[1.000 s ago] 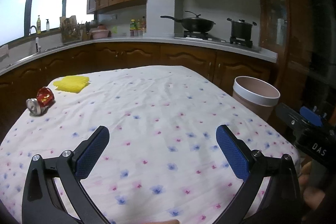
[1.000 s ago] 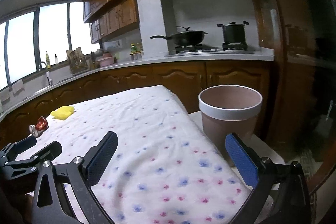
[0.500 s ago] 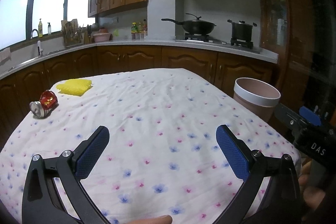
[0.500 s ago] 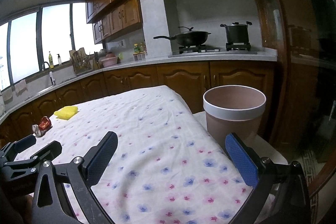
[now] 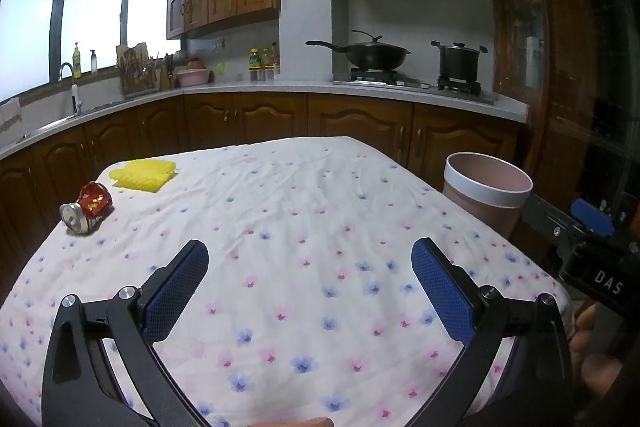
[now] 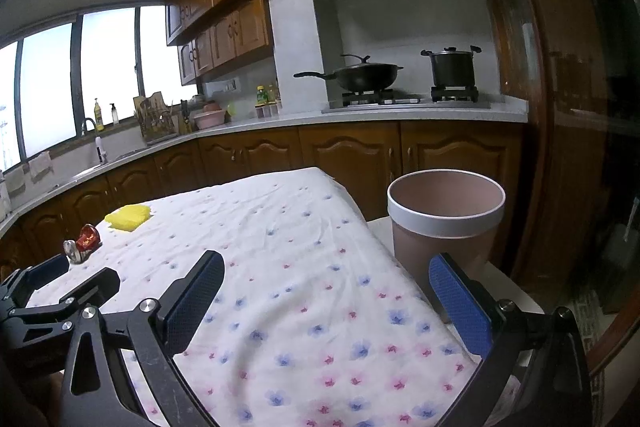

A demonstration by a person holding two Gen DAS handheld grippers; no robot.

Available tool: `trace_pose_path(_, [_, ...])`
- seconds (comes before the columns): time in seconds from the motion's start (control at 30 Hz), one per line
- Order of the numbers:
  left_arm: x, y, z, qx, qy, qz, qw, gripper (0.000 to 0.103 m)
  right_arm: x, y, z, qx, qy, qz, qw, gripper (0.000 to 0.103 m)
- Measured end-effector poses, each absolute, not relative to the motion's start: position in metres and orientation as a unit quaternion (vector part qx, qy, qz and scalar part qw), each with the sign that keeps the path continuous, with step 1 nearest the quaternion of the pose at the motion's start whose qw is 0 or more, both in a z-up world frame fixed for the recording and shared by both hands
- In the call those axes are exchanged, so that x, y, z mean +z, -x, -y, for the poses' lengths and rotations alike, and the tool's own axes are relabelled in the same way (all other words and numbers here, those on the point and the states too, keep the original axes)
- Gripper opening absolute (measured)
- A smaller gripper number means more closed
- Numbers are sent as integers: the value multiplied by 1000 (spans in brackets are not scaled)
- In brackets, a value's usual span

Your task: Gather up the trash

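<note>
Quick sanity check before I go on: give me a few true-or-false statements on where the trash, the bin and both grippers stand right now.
1. The crushed red can lies on its side on the tablecloth. True.
2. The left gripper is shut on the can. False: it is open and holds nothing.
3. The yellow sponge is already in the bin. False: it lies on the cloth beyond the can.
4. The bin stands off the table's right edge, open at the top. True.
5. The right gripper is open. True.
</note>
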State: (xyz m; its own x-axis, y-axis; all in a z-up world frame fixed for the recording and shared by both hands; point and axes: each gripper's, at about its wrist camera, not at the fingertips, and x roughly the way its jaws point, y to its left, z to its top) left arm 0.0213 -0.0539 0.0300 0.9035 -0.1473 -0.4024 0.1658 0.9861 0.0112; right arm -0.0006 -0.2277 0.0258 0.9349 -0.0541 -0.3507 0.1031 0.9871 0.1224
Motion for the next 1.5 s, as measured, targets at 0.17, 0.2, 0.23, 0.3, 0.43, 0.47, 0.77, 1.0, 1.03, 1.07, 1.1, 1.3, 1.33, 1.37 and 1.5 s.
trace_pose_path(0.17, [30, -21, 55, -78, -29, -201, 976, 103, 27, 1, 228, -41, -71, -176, 981, 103])
trace_pose_path(0.2, [30, -20, 56, -78, -29, -200, 976, 103, 27, 1, 228, -41, -70, -176, 981, 103])
trace_pose_path(0.23, [31, -20, 56, -79, -28, -200, 976, 103, 28, 1, 228, -41, -70, -176, 981, 103])
trace_pose_path(0.3, [31, -20, 56, -78, -28, -201, 976, 103, 27, 1, 228, -40, -70, -176, 981, 103])
trace_pose_path(0.43, [31, -21, 56, -79, -27, -202, 976, 103, 27, 1, 229, -40, -71, -176, 981, 103])
trace_pose_path(0.47, [31, -20, 56, -80, -27, -202, 976, 103, 27, 1, 228, -41, -71, -176, 981, 103])
trace_pose_path(0.77, [31, -20, 57, -80, -27, -204, 975, 103, 27, 1, 229, -41, -70, -177, 981, 103])
trace_pose_path(1.0, [31, -20, 56, -82, -26, -205, 975, 103, 27, 1, 230, -41, -71, -177, 981, 103])
trace_pose_path(1.03, [31, -20, 56, -81, -26, -205, 975, 103, 27, 1, 230, -41, -71, -177, 981, 103])
trace_pose_path(1.07, [31, -20, 56, -81, -26, -205, 975, 103, 27, 1, 230, -41, -71, -177, 981, 103])
trace_pose_path(1.1, [31, -20, 56, -81, -26, -205, 975, 103, 27, 1, 230, -41, -71, -177, 981, 103])
trace_pose_path(1.3, [31, -20, 56, -81, -26, -205, 975, 103, 27, 1, 230, -41, -71, -177, 981, 103])
trace_pose_path(1.33, [31, -20, 56, -81, -26, -205, 975, 103, 27, 1, 230, -40, -71, -177, 981, 103])
trace_pose_path(1.37, [31, -20, 56, -81, -25, -204, 975, 103, 27, 1, 230, -41, -70, -177, 981, 103])
trace_pose_path(1.5, [31, -20, 56, -82, -26, -205, 975, 103, 27, 1, 230, -41, -71, -177, 981, 103])
